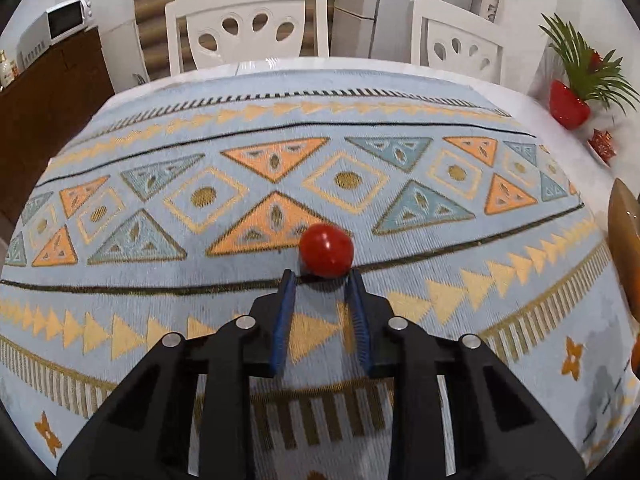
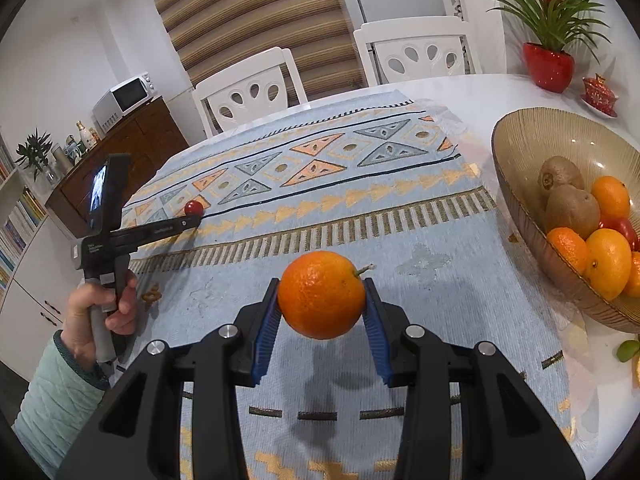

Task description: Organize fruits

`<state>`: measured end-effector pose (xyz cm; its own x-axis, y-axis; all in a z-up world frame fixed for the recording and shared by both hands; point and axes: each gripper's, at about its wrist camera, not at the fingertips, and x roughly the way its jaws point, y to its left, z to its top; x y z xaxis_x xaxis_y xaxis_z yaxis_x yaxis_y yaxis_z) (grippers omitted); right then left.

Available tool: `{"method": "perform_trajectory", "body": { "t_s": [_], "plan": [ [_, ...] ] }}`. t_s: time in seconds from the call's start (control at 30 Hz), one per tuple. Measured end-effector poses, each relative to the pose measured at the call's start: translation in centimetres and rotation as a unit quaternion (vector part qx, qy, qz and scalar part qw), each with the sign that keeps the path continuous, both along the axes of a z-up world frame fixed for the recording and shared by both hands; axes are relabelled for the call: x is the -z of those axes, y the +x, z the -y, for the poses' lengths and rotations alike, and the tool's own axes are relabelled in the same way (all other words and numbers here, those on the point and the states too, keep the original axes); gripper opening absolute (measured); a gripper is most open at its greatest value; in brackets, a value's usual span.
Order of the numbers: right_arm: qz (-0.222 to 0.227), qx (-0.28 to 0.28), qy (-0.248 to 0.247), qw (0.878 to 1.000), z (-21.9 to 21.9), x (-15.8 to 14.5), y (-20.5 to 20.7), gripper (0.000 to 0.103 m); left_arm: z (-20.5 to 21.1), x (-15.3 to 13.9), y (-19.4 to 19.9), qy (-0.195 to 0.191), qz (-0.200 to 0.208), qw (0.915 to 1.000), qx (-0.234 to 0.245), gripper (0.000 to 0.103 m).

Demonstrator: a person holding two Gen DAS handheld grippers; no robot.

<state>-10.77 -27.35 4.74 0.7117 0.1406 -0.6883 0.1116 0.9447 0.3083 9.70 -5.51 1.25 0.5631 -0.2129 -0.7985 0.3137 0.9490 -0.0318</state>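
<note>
1. Right gripper (image 2: 322, 292): clenched on an orange (image 2: 321, 294), blue pads pressed against both its sides. The fruit hangs clear of the surface, its shadow falling on the cloth below, stem pointing toward the bowl.
2. Left gripper (image 1: 322, 276): jaws parted, gripping nothing. A small red tomato (image 1: 327, 250) sits on the cloth just past the fingertips, roughly level with the gap; whether a fingertip touches it cannot be told.
3. Hand (image 2: 100, 312): in the right wrist view a hand in a pale green sleeve holds the left gripper's handle, well to the far-left side of the bowl.
4. Surface: the bench (image 2: 472, 96) is white and glossy, covered for most of its width by a light blue cloth (image 1: 360, 128) woven with orange and blue triangles, diamonds and striped bands.
5. Bowl (image 2: 516, 184): a ribbed amber glass bowl stands on the bare bench just beside the cloth's edge. It holds kiwis, several oranges and something red.
6. Beyond the bowl: a red pot (image 2: 548, 66) with a green plant, and a small red lidded dish (image 2: 598, 92) near it.
7. Room: two white chairs (image 1: 248, 24) stand at the bench's far edge. Behind them are a striped blind and a pale fridge. Farthest from the bowl, a microwave (image 2: 128, 98) sits on a dark wooden sideboard.
</note>
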Motion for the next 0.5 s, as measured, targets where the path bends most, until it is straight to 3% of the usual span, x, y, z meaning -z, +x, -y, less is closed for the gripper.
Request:
{"method": "perform_trajectory", "body": {
  "t_s": [0.13,0.17,0.2,0.23,0.33,0.4,0.5],
  "plan": [
    [-0.002,-0.005,0.001,1.000,-0.32,0.28,0.10,0.039,0.27,-0.17,0.20,-0.004,0.000,1.0000,0.005,0.027],
    [-0.002,-0.008,0.002,1.000,-0.45,0.34,0.11,0.039,0.26,-0.20,0.22,-0.005,0.001,1.0000,0.003,0.031],
    [-0.002,-0.009,0.002,1.000,-0.53,0.37,0.14,0.039,0.26,-0.22,0.24,-0.004,0.002,1.0000,0.001,0.045],
    [-0.002,-0.011,0.000,1.000,-0.71,0.39,0.14,0.039,0.27,-0.31,0.28,-0.003,0.005,1.0000,-0.001,0.048],
    [-0.005,-0.013,0.000,1.000,-0.76,0.53,0.34,0.039,0.64,-0.44,0.51,-0.004,0.007,1.0000,0.004,0.046],
    [-0.004,-0.013,0.001,1.000,-0.74,0.56,0.38,0.039,0.90,-0.15,0.82,0.002,0.005,1.0000,0.004,0.027],
    [-0.005,-0.013,-0.001,1.000,-0.76,0.60,0.32,0.039,0.77,-0.09,0.74,0.000,0.006,1.0000,0.006,0.027]
  ]
}}
